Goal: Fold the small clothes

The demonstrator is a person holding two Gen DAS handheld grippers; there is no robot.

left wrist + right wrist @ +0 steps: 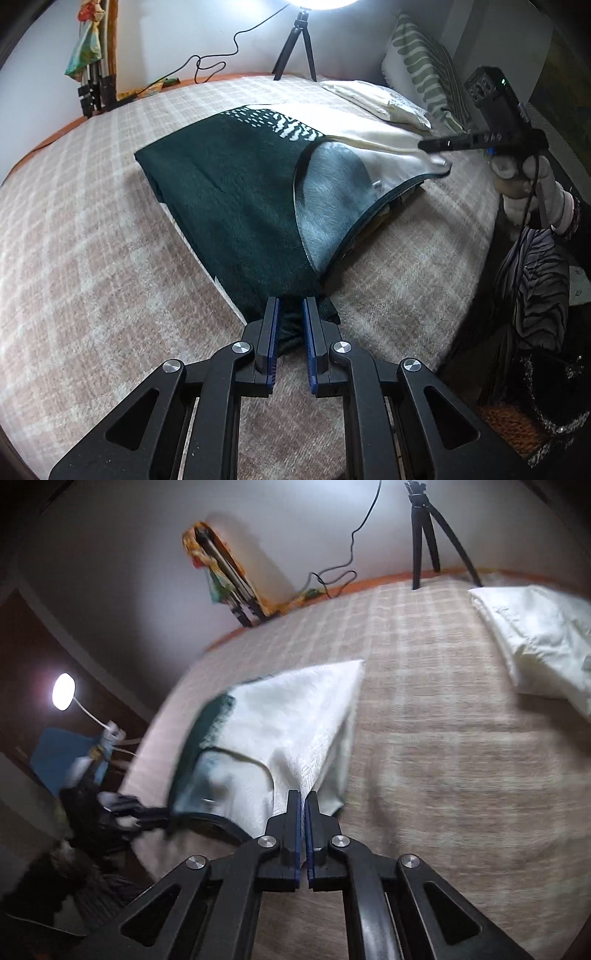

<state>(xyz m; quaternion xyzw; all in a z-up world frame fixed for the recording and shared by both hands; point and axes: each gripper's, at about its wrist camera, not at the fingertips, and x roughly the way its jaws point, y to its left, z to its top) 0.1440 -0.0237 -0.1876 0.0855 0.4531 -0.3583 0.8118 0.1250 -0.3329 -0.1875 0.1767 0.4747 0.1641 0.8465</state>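
Note:
A small garment point(229, 184), dark green on one half and white on the other, lies partly lifted over the beige checked bed cover point(92, 221). My left gripper point(291, 301) is shut on its bunched dark green end. In the right wrist view, my right gripper point(303, 794) is shut on a fold of the white half of the garment point(295, 709). The left wrist view shows the right gripper point(428, 144) at the garment's far right corner, held by a gloved hand point(524, 184). The left gripper point(162, 818) shows blurred at the garment's green hem.
A folded white cloth point(380, 98) point(546, 642) and a green-striped cushion point(421, 62) lie at the head of the bed. A black tripod point(299, 44) point(424, 528) stands at the far edge beside a cable. A lit lamp point(63, 691) glows beyond the bed's left side.

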